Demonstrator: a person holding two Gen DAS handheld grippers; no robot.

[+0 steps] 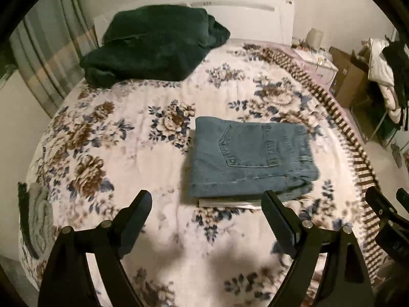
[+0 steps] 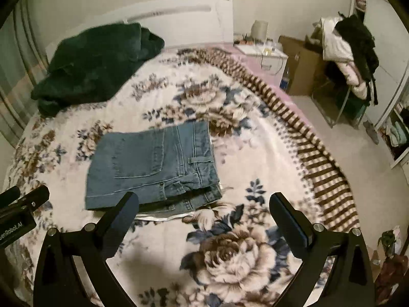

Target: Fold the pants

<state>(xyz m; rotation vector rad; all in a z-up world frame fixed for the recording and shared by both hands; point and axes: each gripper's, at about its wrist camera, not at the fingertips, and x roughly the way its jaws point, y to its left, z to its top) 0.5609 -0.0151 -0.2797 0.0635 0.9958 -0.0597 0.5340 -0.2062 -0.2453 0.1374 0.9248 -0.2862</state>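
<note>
A pair of blue jeans [image 1: 250, 156] lies folded into a compact rectangle on the floral bedspread [image 1: 122, 138], back pocket up. It also shows in the right wrist view [image 2: 153, 161]. My left gripper [image 1: 207, 199] is open and empty, held above the bed just short of the jeans' near edge. My right gripper [image 2: 204, 202] is open and empty, near the jeans' near right corner. The right gripper also shows at the right edge of the left wrist view [image 1: 386, 204]. Part of the left gripper shows at the left edge of the right wrist view [image 2: 20, 204].
A dark green blanket [image 1: 150, 43] is heaped at the head of the bed by the white headboard [image 1: 245, 10]. A grey cloth [image 1: 38, 217] lies at the bed's left edge. Right of the bed stand a nightstand [image 2: 265, 53], a cardboard box [image 2: 301, 66] and a chair piled with clothes [image 2: 350, 51].
</note>
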